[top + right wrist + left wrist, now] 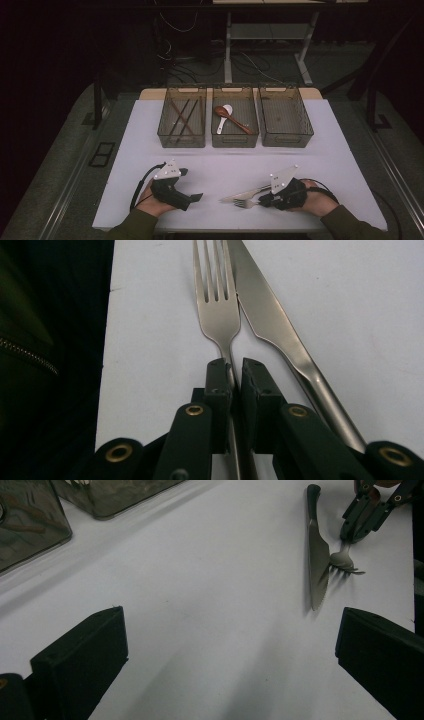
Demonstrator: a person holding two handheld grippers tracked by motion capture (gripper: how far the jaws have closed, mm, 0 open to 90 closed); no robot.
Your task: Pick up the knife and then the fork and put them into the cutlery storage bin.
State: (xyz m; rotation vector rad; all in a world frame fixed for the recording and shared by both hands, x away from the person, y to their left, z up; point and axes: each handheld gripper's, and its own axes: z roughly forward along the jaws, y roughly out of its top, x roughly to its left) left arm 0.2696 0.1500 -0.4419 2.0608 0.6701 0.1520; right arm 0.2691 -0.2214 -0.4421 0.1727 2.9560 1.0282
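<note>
A metal fork lies on the white table near its front edge, and a table knife lies right beside it, their heads touching. My right gripper is shut on the fork's thin neck, both pads pressed against it. In the high view the fork and knife point left from the right gripper. My left gripper rests at the front left, open, with bare table between its jaws. Its own view has the left gripper facing the knife, the fork and the right gripper.
Three clear plastic bins stand in a row at the back of the table. The left bin holds chopsticks. The middle bin holds a brown spoon and a white spoon. The right bin stands beside them.
</note>
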